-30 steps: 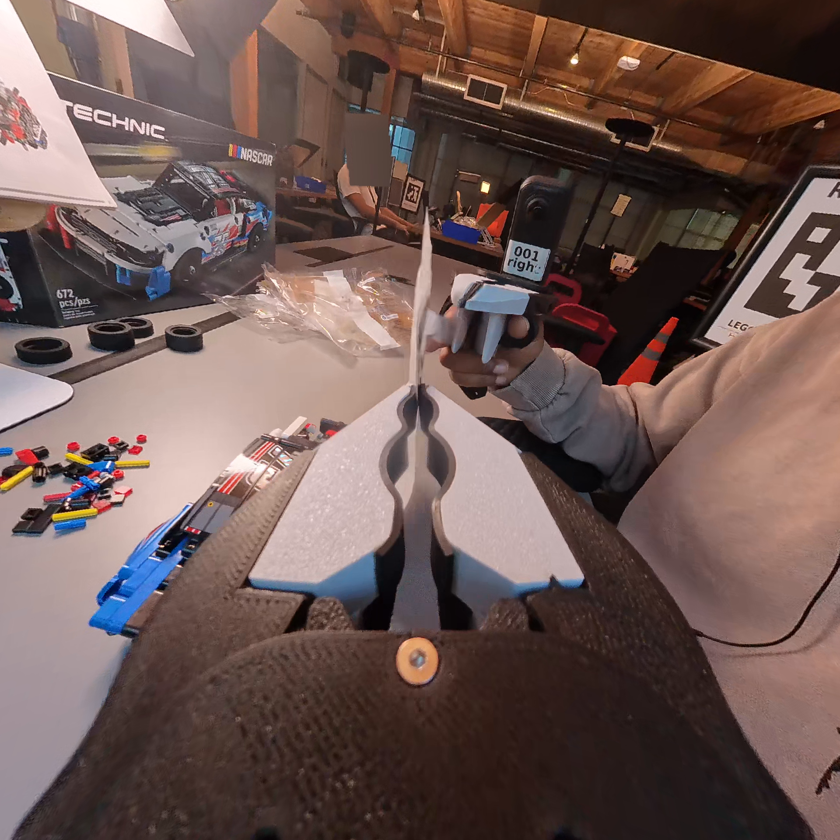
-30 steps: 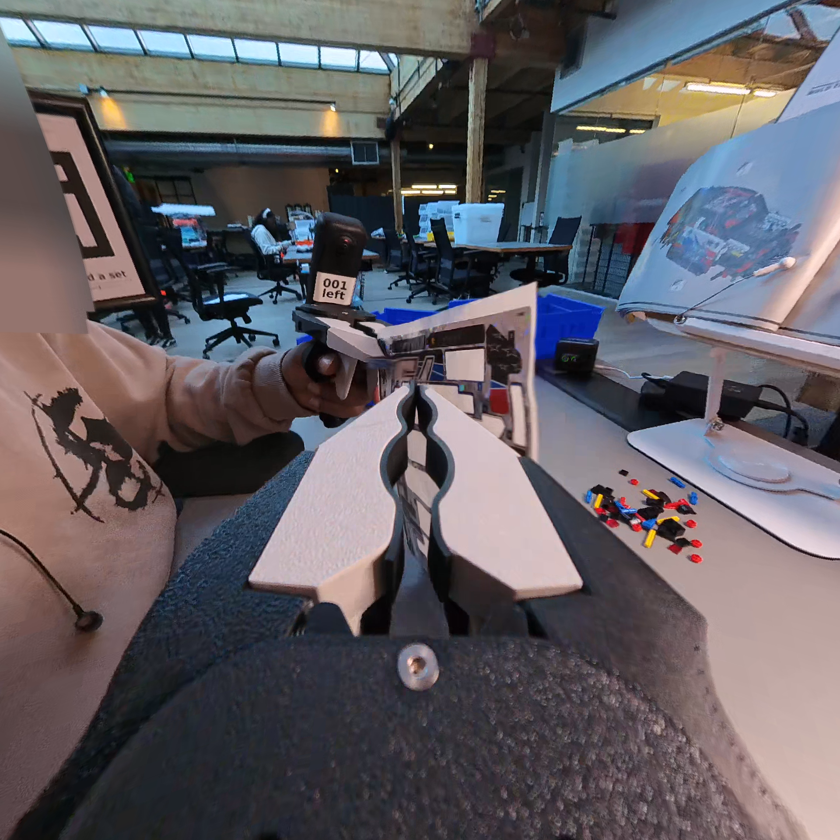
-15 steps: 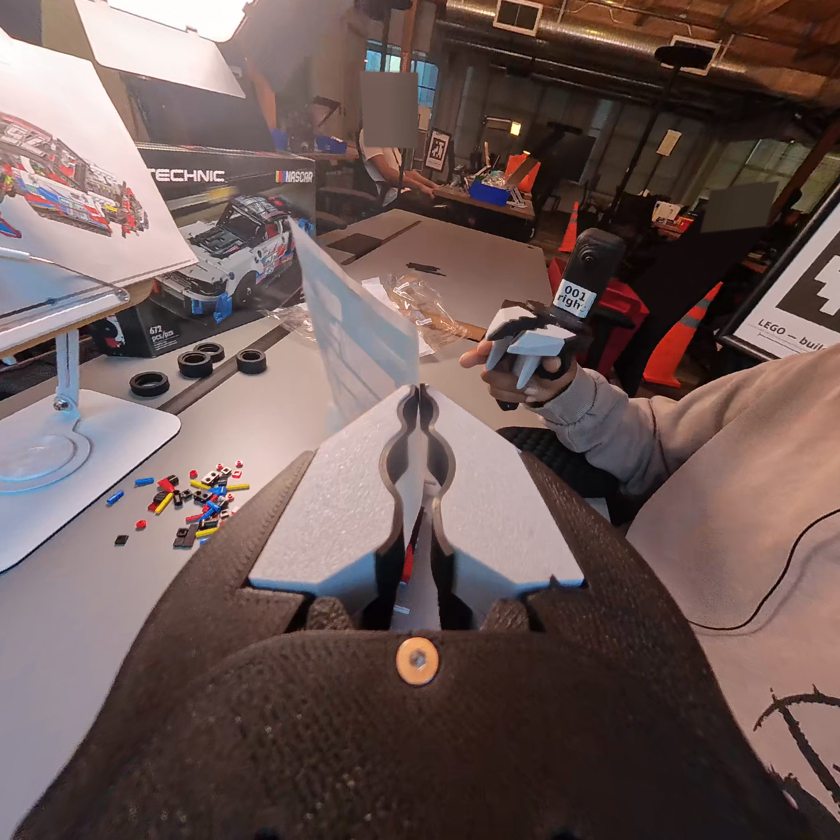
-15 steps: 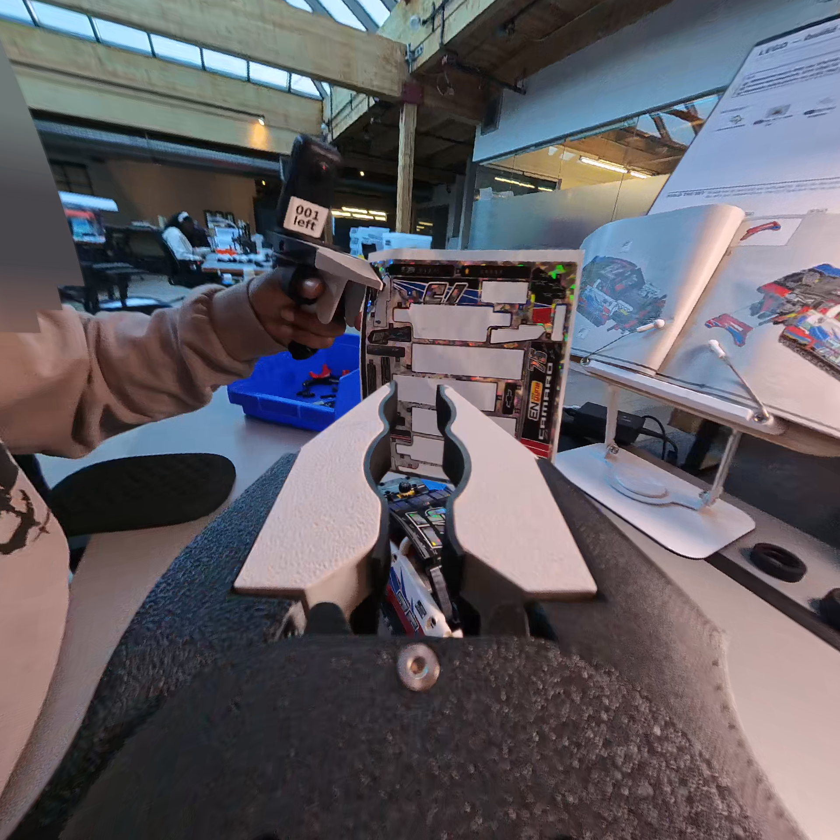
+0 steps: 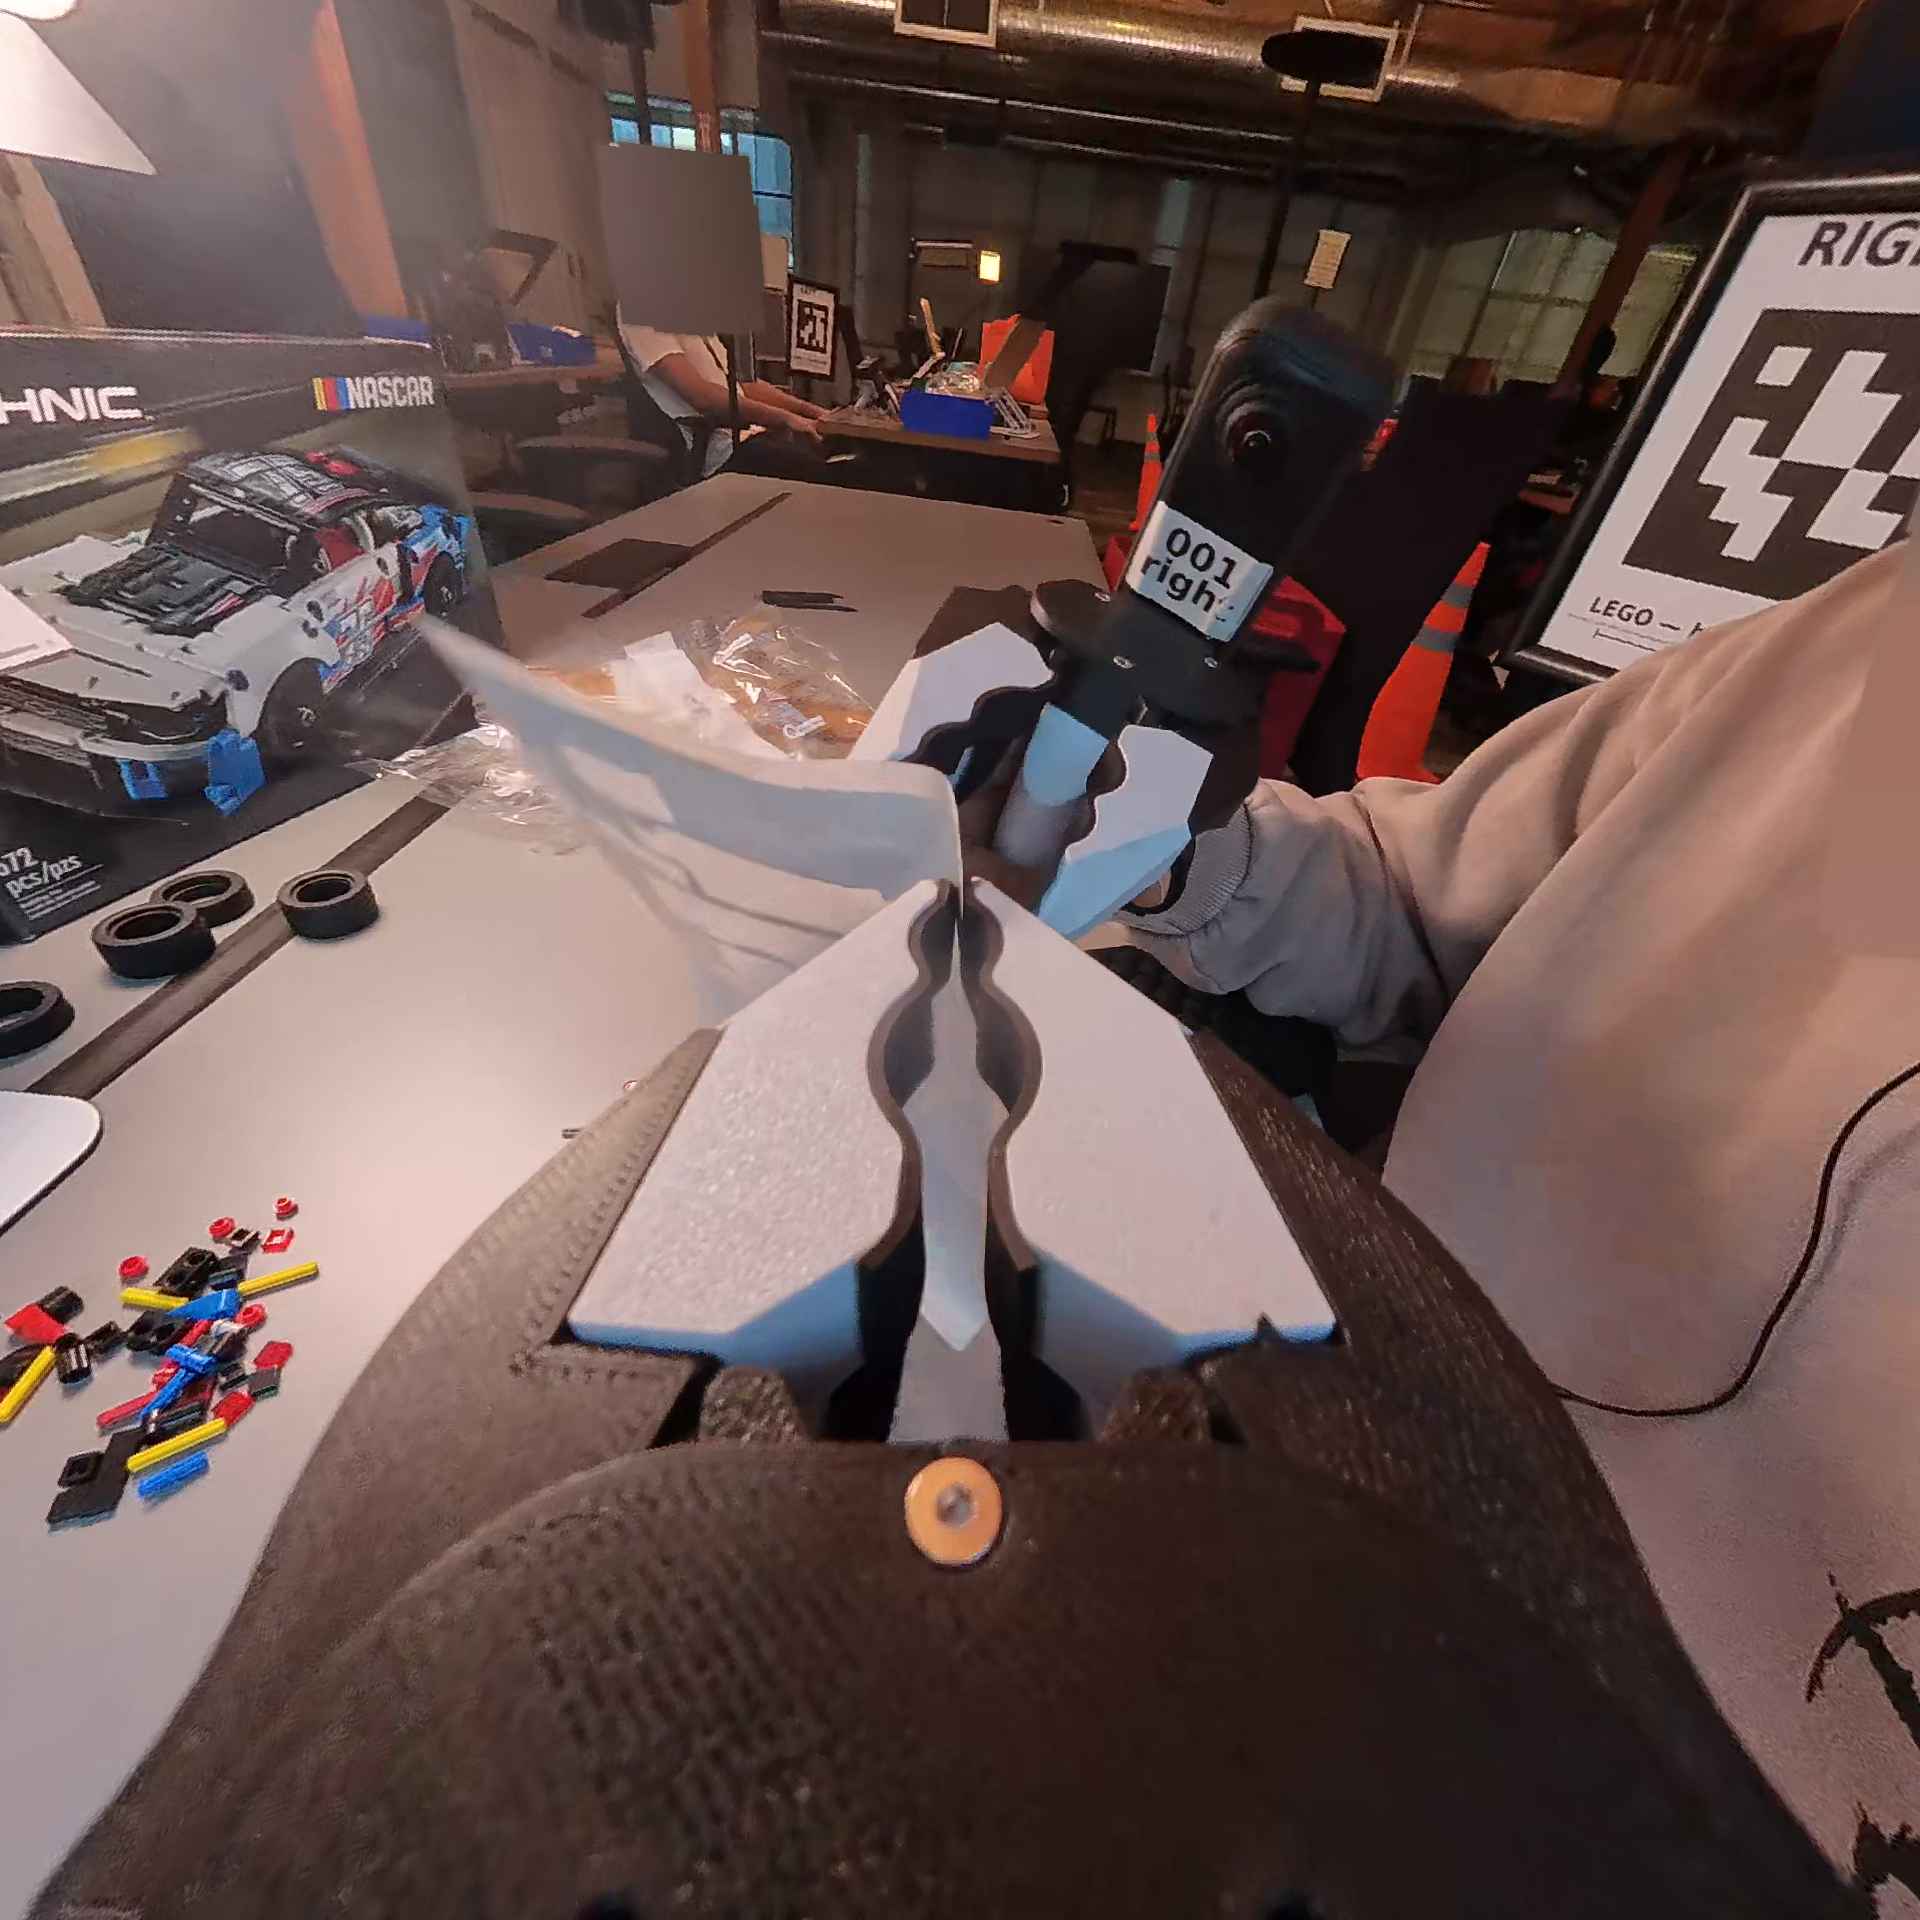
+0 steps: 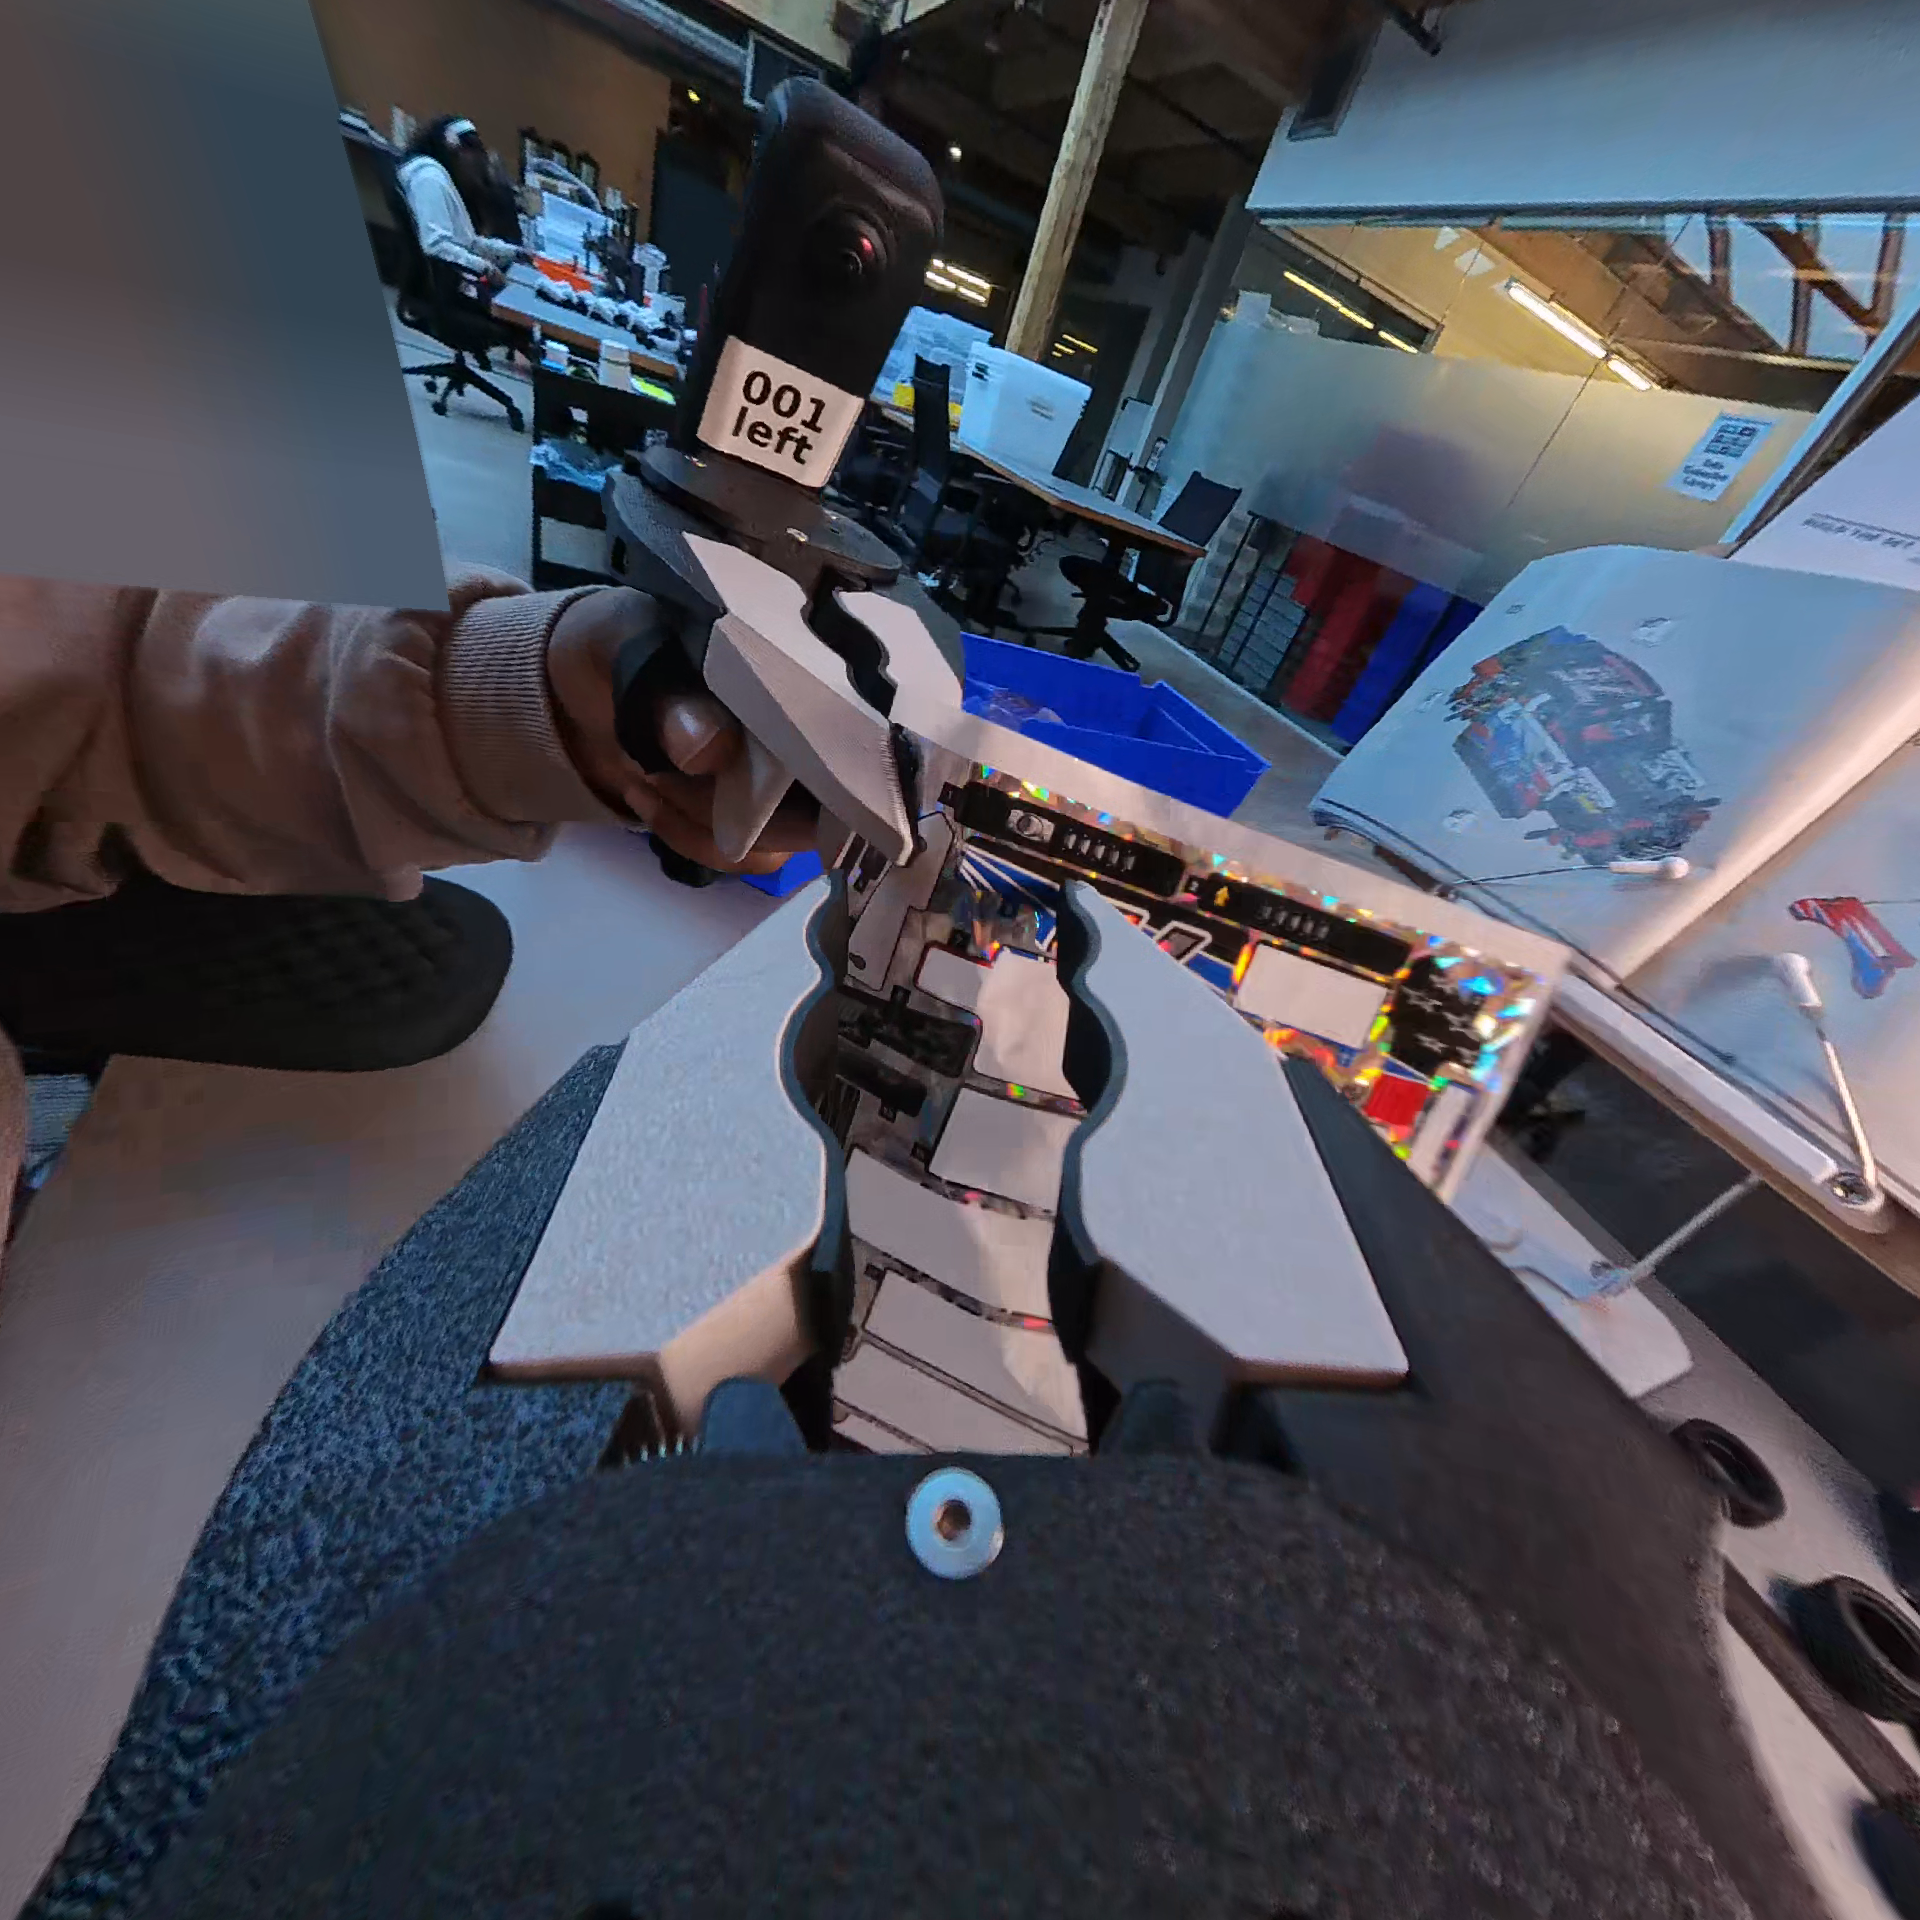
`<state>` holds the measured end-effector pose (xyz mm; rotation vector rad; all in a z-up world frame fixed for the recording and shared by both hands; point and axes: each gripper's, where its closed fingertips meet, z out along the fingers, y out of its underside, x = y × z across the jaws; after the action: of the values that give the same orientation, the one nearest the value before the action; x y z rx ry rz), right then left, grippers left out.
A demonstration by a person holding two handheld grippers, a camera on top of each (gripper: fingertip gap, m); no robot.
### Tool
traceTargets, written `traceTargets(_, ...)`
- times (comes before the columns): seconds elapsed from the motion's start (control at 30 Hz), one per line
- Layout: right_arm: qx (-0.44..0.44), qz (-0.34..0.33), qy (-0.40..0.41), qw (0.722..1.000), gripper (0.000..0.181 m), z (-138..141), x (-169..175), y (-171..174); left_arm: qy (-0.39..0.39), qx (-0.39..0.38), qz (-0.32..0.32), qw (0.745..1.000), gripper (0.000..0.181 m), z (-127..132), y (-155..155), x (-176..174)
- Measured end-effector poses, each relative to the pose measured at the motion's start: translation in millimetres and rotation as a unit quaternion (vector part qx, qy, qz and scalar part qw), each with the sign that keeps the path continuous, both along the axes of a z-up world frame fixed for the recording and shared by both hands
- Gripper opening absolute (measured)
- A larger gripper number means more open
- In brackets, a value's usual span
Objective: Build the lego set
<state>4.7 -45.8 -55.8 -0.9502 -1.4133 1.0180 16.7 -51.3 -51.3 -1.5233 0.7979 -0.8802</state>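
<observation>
The left tool has its tips pressed together, pinching one corner of a sticker sheet held in the air above the grey tabletop. The right tool is spread, the sheet's shiny printed face lying just under and beyond its tips, not gripped. The sheet looks thin, light and floppy; it bows away from the pinched corner, so it probably creases easily and is best taken at a bare edge. Beyond the sheet, from the right wrist view, an open instruction booklet rests on a stand. Left of the sheet lie small loose bricks, black tyres and the set's box.
</observation>
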Motion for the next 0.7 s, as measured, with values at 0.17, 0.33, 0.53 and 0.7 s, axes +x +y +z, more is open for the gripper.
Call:
traceTargets(0.17, -0.047, 0.066, -0.015, 0.997, 0.025, -8, 2, -17, 0.009, 0.011, -0.036, 0.999, 0.000, -9, -12, 6)
traceTargets(0.33, -0.065, 0.090, -0.018, 0.994, 0.010, -13, 1, -23, 0.008, 0.014, -0.032, 0.999, 0.000, -15, -14, 2)
traceTargets(0.53, -0.083, 0.096, -0.019, 0.992, 0.005, -16, 1, -21, 0.008, 0.016, -0.027, 0.999, 0.000, -19, -15, -2)
traceTargets(0.7, -0.106, 0.104, -0.024, 0.989, 0.004, -17, 2, -18, 0.010, 0.015, -0.024, 1.000, 0.000, -21, -14, -3)
